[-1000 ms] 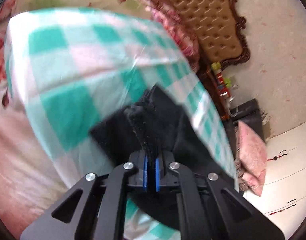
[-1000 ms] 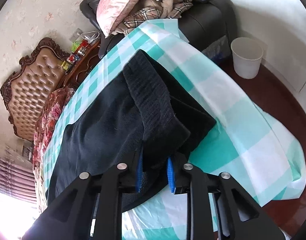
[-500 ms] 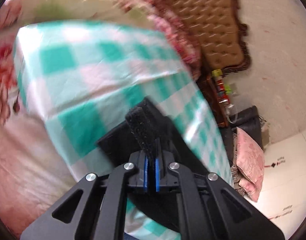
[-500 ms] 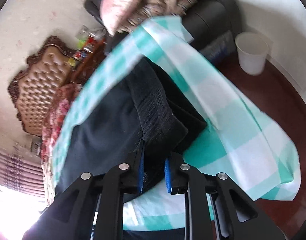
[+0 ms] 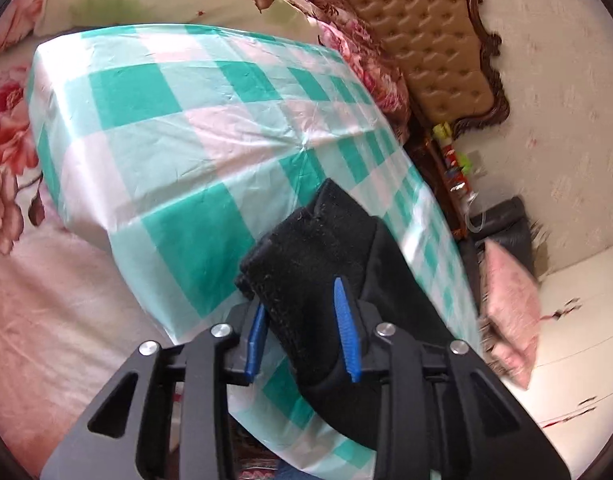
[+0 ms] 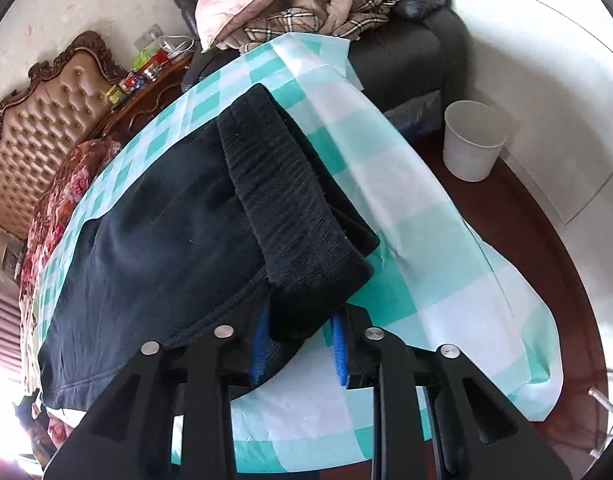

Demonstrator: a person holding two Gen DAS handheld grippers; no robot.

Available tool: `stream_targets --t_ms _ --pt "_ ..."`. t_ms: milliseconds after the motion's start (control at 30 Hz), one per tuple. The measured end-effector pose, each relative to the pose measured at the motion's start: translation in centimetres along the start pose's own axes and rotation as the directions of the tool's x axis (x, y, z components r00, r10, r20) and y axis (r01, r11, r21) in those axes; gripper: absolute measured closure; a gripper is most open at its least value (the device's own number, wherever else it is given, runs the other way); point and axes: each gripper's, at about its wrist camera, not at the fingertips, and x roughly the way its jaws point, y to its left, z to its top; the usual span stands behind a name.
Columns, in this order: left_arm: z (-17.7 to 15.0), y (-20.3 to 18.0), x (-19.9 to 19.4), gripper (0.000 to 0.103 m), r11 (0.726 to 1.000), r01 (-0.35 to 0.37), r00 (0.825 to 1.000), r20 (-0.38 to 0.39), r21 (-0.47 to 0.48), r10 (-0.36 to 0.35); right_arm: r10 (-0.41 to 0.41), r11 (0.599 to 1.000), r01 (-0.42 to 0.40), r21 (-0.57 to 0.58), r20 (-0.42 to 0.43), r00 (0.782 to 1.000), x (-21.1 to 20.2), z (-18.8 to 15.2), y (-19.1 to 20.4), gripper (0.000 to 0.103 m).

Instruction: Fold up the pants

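Both grippers had just let their jaws spread. An instant earlier the left gripper (image 5: 302,332) pinched a ribbed cuff tightly between blue pads; now those pads stood apart with the cuff lying loose between them, barely brushed on one side. The right gripper (image 6: 298,346) had widened too, its pads flanking the other thick knitted cuff without clearly pressing it. That suggested the fold had been laid and the release was under way. Outward from the jaws, the black soft-knit pants (image 6: 158,240) lay folded on the teal-and-white checked glossy sheet (image 6: 418,240), cuffs near its front edge, smooth body spreading toward the tufted tan leather headboard (image 6: 46,132) beyond the sheet.
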Motion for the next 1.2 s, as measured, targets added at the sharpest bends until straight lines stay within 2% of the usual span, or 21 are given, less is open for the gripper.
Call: stream_targets --t_ms 100,200,267,300,333,400,467,533,567,633,667,700,733,767,833,867,933,1000,1100,1133,1200 --pt "0.5 -1.3 0.5 0.097 0.994 -0.067 0.998 0.021 0.091 0.066 -0.038 0.999 0.039 -0.026 0.022 0.999 0.0 -0.5 0.3 0.071" --pt "0.8 -4.5 -0.3 0.097 0.962 -0.133 0.987 0.120 0.239 0.107 -0.078 0.995 0.080 -0.054 0.041 0.996 0.0 -0.8 1.0 0.071" --pt "1.2 -5.0 0.5 0.097 0.948 -0.186 0.979 0.133 0.258 0.156 -0.099 0.993 0.103 -0.065 0.050 0.994 0.1 -1.1 1.3 0.070" --pt "1.4 -4.5 1.2 0.092 0.948 -0.205 0.977 0.111 0.242 0.183 -0.117 0.990 0.122 -0.076 0.059 0.991 0.0 -1.2 1.5 0.067" --pt "1.4 -3.9 1.8 0.087 0.943 -0.236 0.971 0.098 0.233 0.219 -0.146 0.985 0.152 -0.088 0.070 0.987 -0.1 -1.3 1.6 0.058" --pt "1.2 -3.2 1.4 0.054 0.928 -0.308 0.949 0.131 0.208 0.286 -0.194 0.974 0.202 -0.103 0.086 0.977 -0.7 -1.5 1.6 0.045" --pt "1.0 -3.5 -0.4 0.052 0.928 -0.314 0.939 0.211 0.200 0.272 -0.215 0.969 0.225 -0.101 0.100 0.971 -1.8 -1.5 1.2 0.036" --pt "0.6 -5.5 -1.8 0.045 0.894 -0.367 0.906 0.315 0.255 0.282 -0.281 0.949 0.298 -0.105 0.154 0.947 -3.8 -1.3 1.2 0.029" --pt "0.2 -7.2 -2.1 0.040 0.868 -0.395 0.887 0.373 0.302 0.273 -0.353 0.918 0.380 -0.110 0.206 0.913 -5.0 -1.1 1.7 0.029" --pt "-1.0 -10.2 -2.0 0.032 0.813 -0.419 0.864 0.453 0.404 0.220 -0.425 0.868 0.478 -0.137 0.296 0.855 -6.6 -0.7 3.1 0.027" --pt "-2.0 -12.1 -1.2 0.028 0.769 -0.421 0.864 0.471 0.482 0.178 -0.415 0.858 0.486 -0.164 0.335 0.846 -7.2 -0.5 4.2 0.026" --pt "-2.8 -13.6 -0.1 0.028 0.731 -0.406 0.882 0.445 0.549 0.156 -0.395 0.858 0.479 -0.186 0.357 0.846 -7.4 -0.2 5.1 0.025" --pt "-3.5 -15.2 2.0 0.028 0.694 -0.365 0.915 0.375 0.621 0.145 -0.358 0.860 0.459 -0.223 0.379 0.854 -7.2 0.1 6.5 0.024" --pt "-4.0 -15.9 3.2 0.029 0.681 -0.339 0.932 0.333 0.649 0.147 -0.331 0.861 0.443 -0.250 0.386 0.861 -6.9 0.3 7.3 0.024" --pt "-4.6 -17.6 7.0 0.050 0.667 -0.233 0.973 0.177 0.708 0.151 -0.266 0.846 0.414 -0.335 0.408 0.873 -5.1 0.8 10.0 0.024" --pt "-4.7 -17.9 8.4 0.072 0.674 -0.183 0.983 0.115 0.716 0.145 -0.257 0.832 0.422 -0.360 0.425 0.868 -4.1 1.0 11.3 0.024" --pt "-4.6 -18.1 11.3 0.076 0.695 -0.155 0.984 0.045 0.702 0.175 -0.214 0.816 0.419 -0.399 0.465 0.859 -1.9 1.6 13.3 0.024" --pt "-3.6 -17.4 13.8 0.076 0.694 -0.254 0.958 0.077 0.674 0.276 -0.241 0.801 0.446 -0.398 0.469 0.850 1.0 2.6 14.4 0.024" --pt "-1.8 -16.6 14.1 0.076 0.736 -0.307 0.946 0.111 0.603 0.304 -0.327 0.793 0.482 -0.374 0.406 0.853 5.0 4.6 13.9 0.032" --pt "-1.8 -17.2 13.0 0.075 0.730 -0.334 0.941 0.162 0.596 0.298 -0.349 0.795 0.486 -0.363 0.381 0.856 5.7 4.8 13.5 0.033" --pt "-2.8 -18.4 11.5 0.074 0.714 -0.336 0.942 0.201 0.614 0.270 -0.341 0.825 0.447 -0.346 0.328 0.881 6.7 5.0 12.4 0.033"
